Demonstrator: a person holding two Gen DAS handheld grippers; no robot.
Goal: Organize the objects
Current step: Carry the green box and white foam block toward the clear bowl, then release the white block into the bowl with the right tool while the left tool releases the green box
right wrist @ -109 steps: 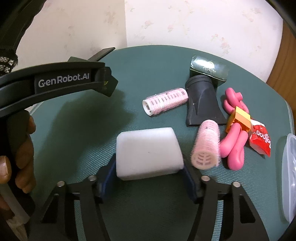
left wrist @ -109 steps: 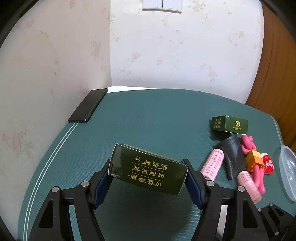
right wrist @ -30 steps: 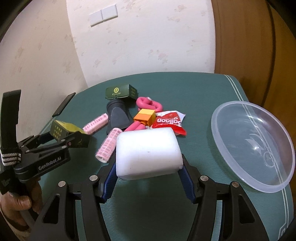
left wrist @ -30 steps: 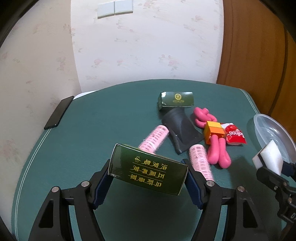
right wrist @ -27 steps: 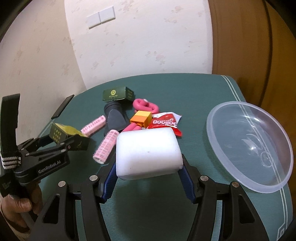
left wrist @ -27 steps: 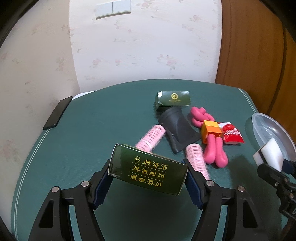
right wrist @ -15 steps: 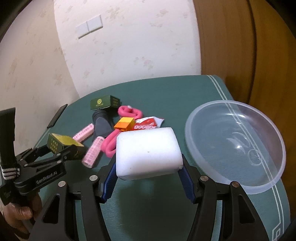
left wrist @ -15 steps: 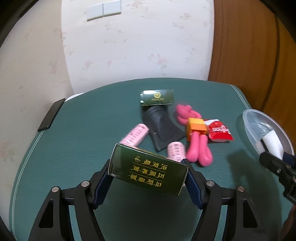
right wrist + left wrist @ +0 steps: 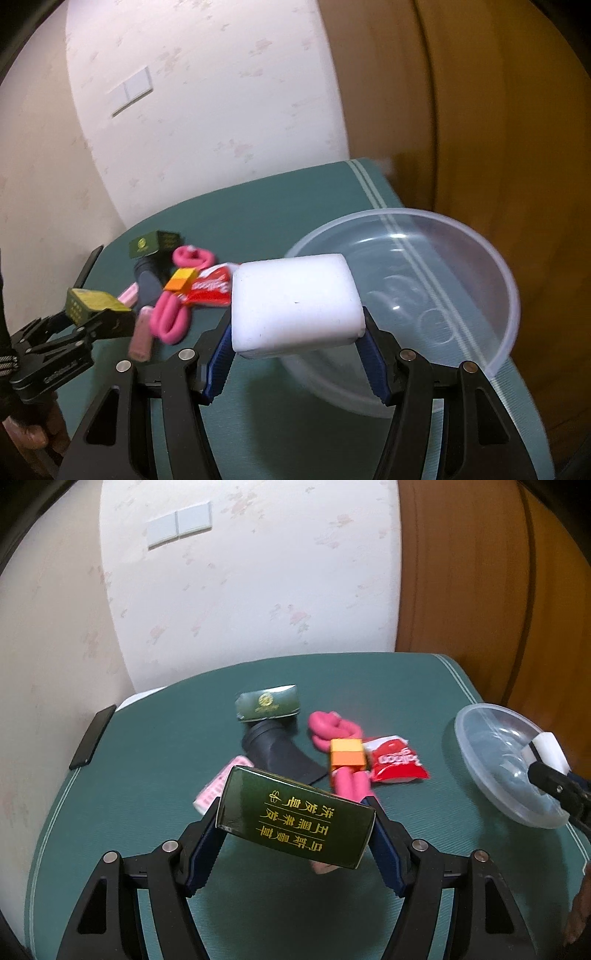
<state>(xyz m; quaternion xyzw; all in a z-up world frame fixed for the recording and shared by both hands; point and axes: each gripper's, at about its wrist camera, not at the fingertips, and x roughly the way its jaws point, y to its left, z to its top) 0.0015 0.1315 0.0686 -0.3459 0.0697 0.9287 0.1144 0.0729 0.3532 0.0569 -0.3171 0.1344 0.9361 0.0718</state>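
Floral wallpaper [image 9: 258, 572] (wooden door [image 9: 480, 572] beside)

A white foam block [image 9: 295, 302] hangs clamped just over the near rim of a clear plastic bowl [image 9: 480, 258]. A dark green box with gold lettering [image 9: 295, 818] is gripped above the counter, tilted. On the cloth lie another green box [image 9: 267, 703], pink rollers [image 9: 218, 788] and a red packet [image 9: 395, 764].

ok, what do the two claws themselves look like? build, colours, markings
Both match: black plastic linkage arms with silver pivot screws and blue ribbed finger pads. The left claw carries white lettering along its side, too blurred to read, and a black-and-white patterned strap. The right claw shows no cables.
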